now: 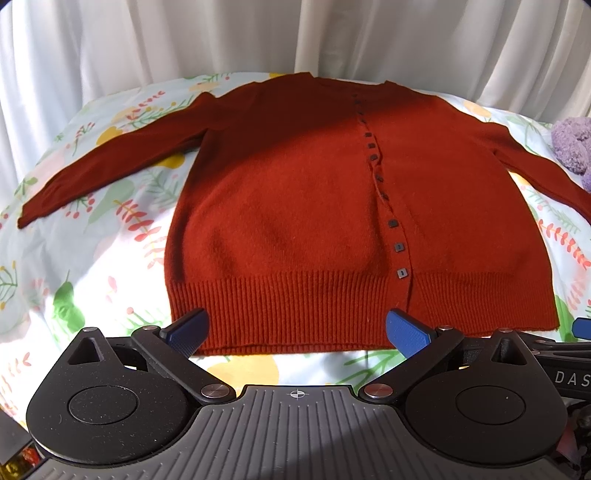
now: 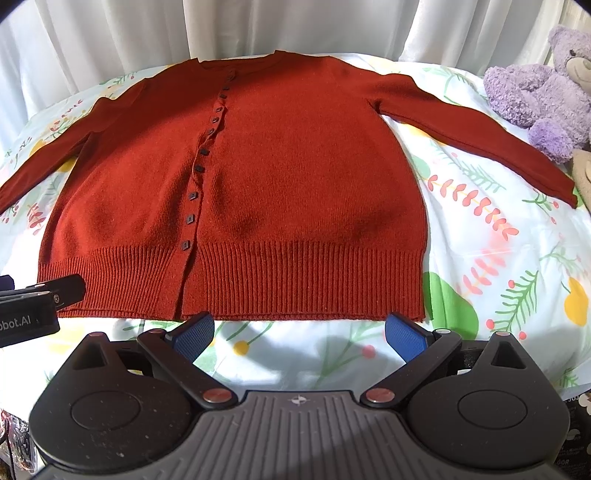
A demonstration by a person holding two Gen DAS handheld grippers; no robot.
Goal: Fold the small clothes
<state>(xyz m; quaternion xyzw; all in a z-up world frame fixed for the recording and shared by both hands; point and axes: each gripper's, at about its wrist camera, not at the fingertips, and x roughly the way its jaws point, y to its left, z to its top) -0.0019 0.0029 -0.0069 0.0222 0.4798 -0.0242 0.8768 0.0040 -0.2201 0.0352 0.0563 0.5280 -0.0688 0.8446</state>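
A rust-red knitted cardigan (image 1: 295, 206) is lying flat and unfolded, front side up, on a floral bedsheet (image 1: 92, 258). Its row of dark square buttons (image 1: 397, 246) is running from the neckline down to the ribbed hem (image 1: 295, 306), and the placket is lying closed. Both sleeves are spreading outward and toward the near side; the left sleeve (image 1: 110, 162) is resting on the sheet, and the right sleeve (image 2: 480, 136) is reaching toward a purple plush bear (image 2: 543, 92) sitting at the right edge of the bed, its cuff ending near the toy, though contact cannot be confirmed.

The left gripper (image 1: 297, 332) is hovering at the hem, left of the button line, with its blue fingers (image 1: 406, 332) standing wide apart and holding nothing. The right gripper (image 2: 299, 334) is positioned just short of the hem on the right half of the garment, likewise spread wide and empty, with bare sheet showing between its fingers (image 2: 404, 338). A white pleated curtain (image 2: 258, 26) is hanging behind the bed. Sunlight is falling across the sheet and the cardigan.
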